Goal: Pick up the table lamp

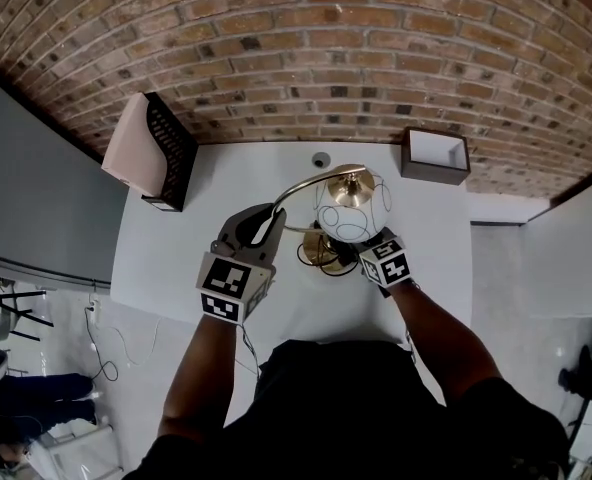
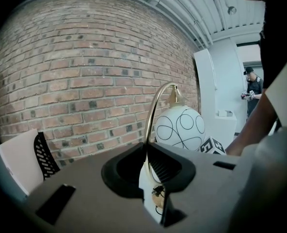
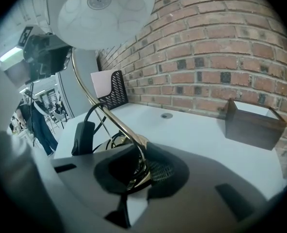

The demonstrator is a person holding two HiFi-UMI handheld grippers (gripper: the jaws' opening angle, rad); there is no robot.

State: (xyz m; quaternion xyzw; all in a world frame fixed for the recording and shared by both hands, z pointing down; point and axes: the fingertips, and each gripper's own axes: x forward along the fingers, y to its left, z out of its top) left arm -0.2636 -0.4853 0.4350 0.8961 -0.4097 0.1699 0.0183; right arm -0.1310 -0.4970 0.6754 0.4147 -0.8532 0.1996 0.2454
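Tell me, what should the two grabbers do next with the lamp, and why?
Probably lift both together, straight up. The left gripper and right gripper are each shut on the brass stem of the lamp, whose base seems to sit on the white table.

A black short-sleeved top [image 1: 356,408] fills the head view's lower centre. The grey left gripper [image 1: 268,218] and right gripper [image 1: 361,253] each carry a cube [image 1: 228,286] of black-and-white square markers.
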